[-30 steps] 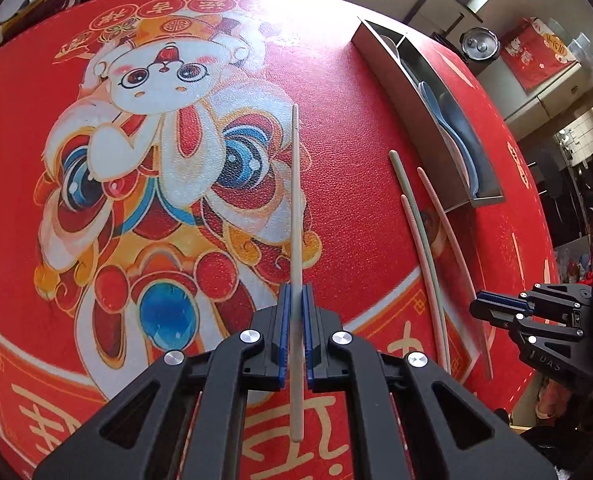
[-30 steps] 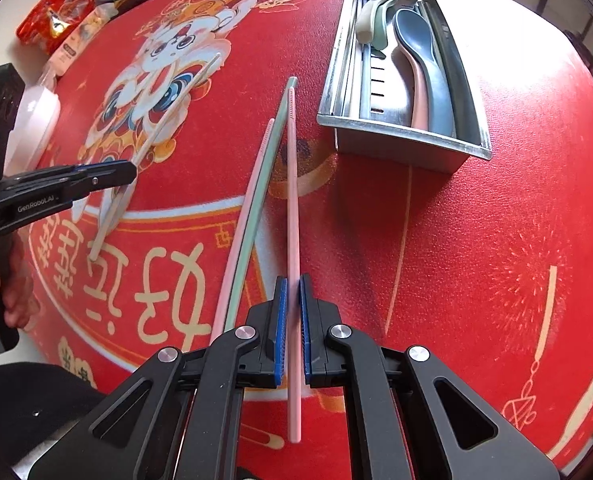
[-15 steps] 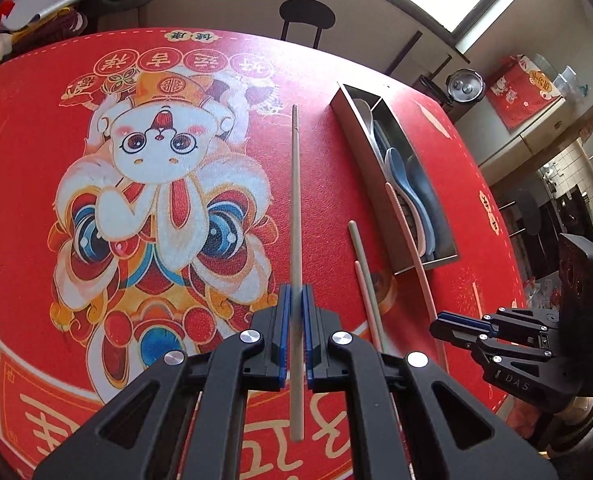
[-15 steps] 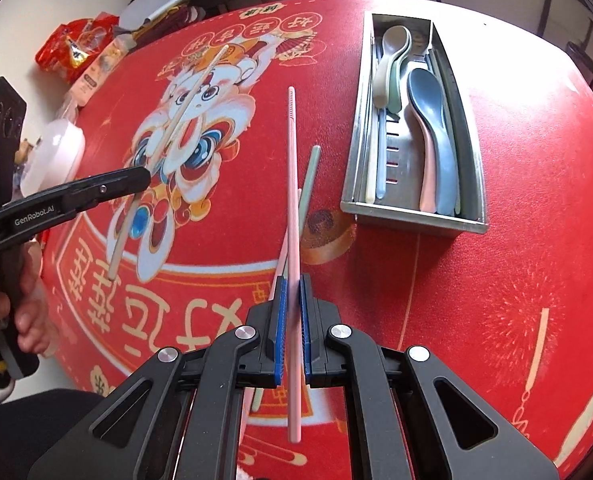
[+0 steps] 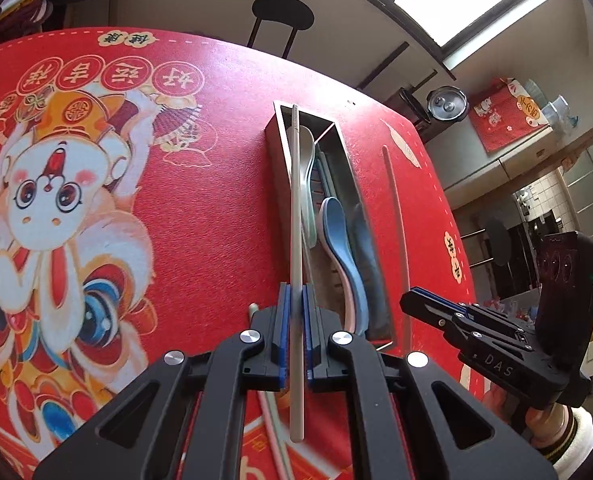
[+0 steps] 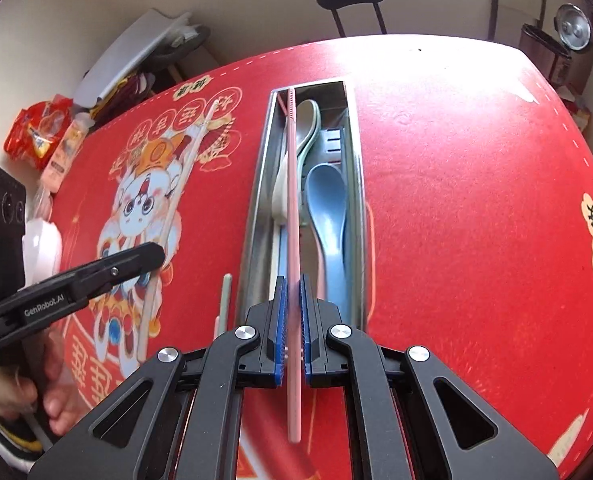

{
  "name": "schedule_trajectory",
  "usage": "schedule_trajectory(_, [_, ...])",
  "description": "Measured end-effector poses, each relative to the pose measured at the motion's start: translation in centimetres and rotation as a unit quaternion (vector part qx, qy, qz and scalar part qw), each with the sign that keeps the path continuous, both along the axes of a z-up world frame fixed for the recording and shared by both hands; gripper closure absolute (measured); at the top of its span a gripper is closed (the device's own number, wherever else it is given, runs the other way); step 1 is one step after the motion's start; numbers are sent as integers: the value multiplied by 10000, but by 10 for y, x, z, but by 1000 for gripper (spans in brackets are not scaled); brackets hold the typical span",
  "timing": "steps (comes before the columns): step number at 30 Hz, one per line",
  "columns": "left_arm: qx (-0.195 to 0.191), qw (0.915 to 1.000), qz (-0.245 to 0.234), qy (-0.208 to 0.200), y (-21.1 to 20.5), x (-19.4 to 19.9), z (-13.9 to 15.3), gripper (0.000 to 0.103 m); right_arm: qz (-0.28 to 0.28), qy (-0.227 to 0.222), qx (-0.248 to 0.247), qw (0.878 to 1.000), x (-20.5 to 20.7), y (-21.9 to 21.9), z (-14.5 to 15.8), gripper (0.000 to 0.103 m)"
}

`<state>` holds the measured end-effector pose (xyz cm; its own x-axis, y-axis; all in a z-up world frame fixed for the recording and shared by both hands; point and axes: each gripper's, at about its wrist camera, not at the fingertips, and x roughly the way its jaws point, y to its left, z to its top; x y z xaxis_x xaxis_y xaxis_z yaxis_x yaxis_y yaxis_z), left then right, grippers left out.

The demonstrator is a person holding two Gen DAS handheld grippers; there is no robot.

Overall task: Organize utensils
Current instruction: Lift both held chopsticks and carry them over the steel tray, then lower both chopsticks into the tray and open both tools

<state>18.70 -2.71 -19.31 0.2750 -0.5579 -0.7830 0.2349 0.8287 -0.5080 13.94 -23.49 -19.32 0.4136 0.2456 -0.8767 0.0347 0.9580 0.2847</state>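
Clamped between the blue pads of the left gripper: a beige chopstick, held near its thick end, the short tail toward the camera, the long thin part running forward over the left rim of the steel tray. Clamped the same way in the right gripper: a pink chopstick, pointing ahead along the inside of that tray. Just left of both grippers and low on the red cloth, the ends of two more chopsticks, one greenish, one pink. Further ahead, inside the tray, a blue spoon and a pale spoon. Probably light, stiff and smooth sticks, so likely to pivot or slip; better gripped nearer the middle, and lowered level into the tray.
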Motion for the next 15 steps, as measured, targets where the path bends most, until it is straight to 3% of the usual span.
schedule_trajectory(10, [-178, 9976, 237, 626, -44, 31, -27, 97, -50, 236, 109, 9997, 44, -19, -18, 97])
schedule_trajectory(15, [-153, 9970, 338, 677, -50, 33, -33, 97, -45, 361, 160, 9992, 50, -21, -27, 97])
